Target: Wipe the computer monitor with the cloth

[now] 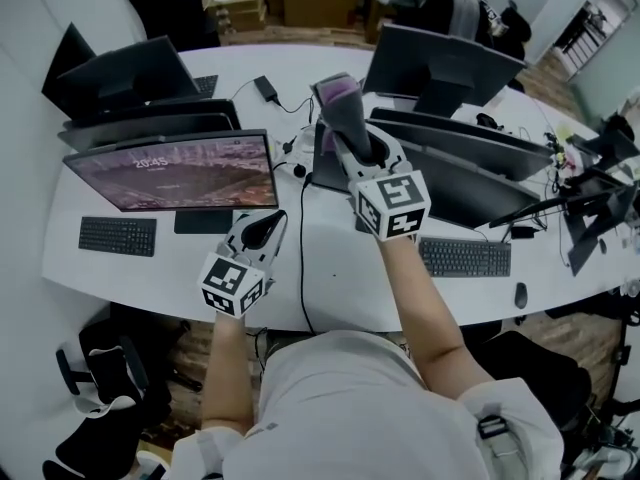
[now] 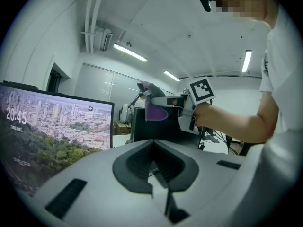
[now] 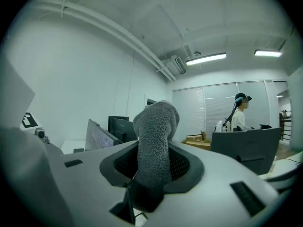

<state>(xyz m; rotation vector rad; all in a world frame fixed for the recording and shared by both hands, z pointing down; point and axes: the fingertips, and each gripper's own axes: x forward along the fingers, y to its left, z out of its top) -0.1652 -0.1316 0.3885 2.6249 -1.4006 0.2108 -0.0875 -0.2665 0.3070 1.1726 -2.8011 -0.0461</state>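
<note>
Up over the middle of the white desk [image 1: 330,258], my right gripper [image 1: 352,138] is raised with its jaws clamped on the cloth [image 1: 338,96]. Through the right gripper view the cloth [image 3: 154,145] is a fuzzy grey roll pinched low between the two jaws. It stands upright out of them and curls over at its top, well past the jaw tips. From the head view, its upper end shows a purple face. The left gripper view shows that purple side [image 2: 154,109] too, hanging at the front of the right gripper [image 2: 163,100].

The cloth is in the air and I see it touching no screen. The lit monitor [image 1: 180,171], with a city wallpaper and a clock, stands to the left of the cloth and clearly apart from it. A dark monitor [image 1: 325,163] sits just beneath and behind the right gripper; I can't tell how much gap there is between the two.

My left gripper [image 1: 268,226] is lower, near the desk edge, just off the lit monitor's lower right corner. Its own view shows the jaws pressed together with nothing between them, and the lit monitor [image 2: 52,141] fills the left of that view. A keyboard [image 1: 117,235] lies in front of the lit monitor.
</note>
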